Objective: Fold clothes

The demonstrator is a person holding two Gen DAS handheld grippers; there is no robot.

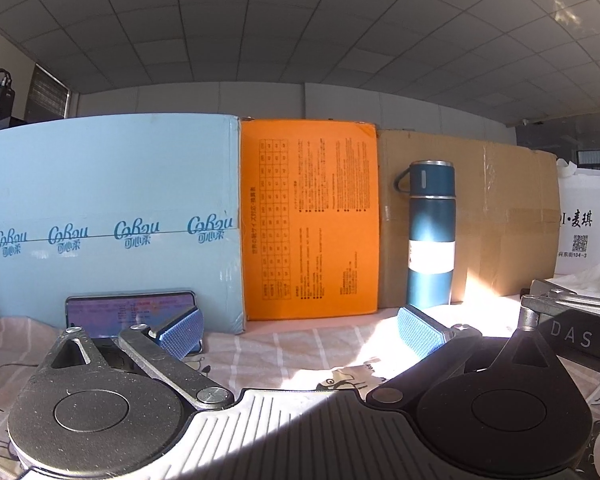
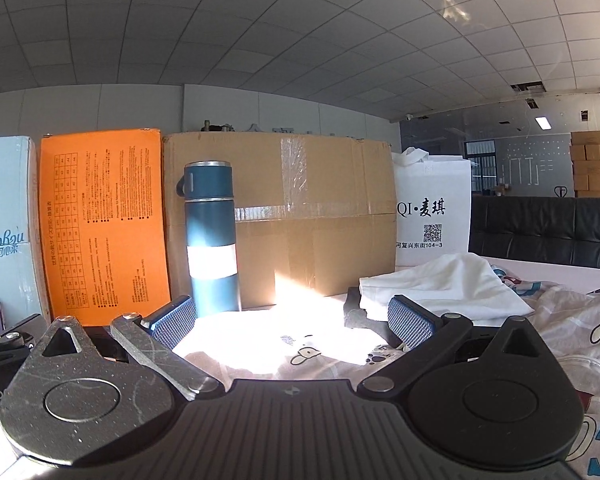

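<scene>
Just now both pairs of tongs stand wide with nothing between their blue pads. The left tongs (image 1: 300,330) hover low over a checked cloth with cartoon prints (image 1: 284,354) that covers the surface, pointing at a row of boxes: a pale blue carton (image 1: 108,208), an orange box (image 1: 310,220) and a brown cardboard box (image 1: 492,220). A blue flask (image 1: 430,236) stands upright in front of the brown box, slightly right of the gap between the pads. A phone (image 1: 132,310) leans against the pale blue carton, just behind the left pad.

The right tongs (image 2: 292,324) also point nearly level over the same cloth, where a bright patch of sunlight falls between the pads. The task's thing, a white garment (image 2: 444,284), lies loosely bunched on the cloth ahead and to the right of the right tongs, just behind the right-hand pad (image 2: 410,326) and apart from it as far as the view shows. A white paper bag (image 2: 434,208) stands behind the garment, beside the brown box.
</scene>
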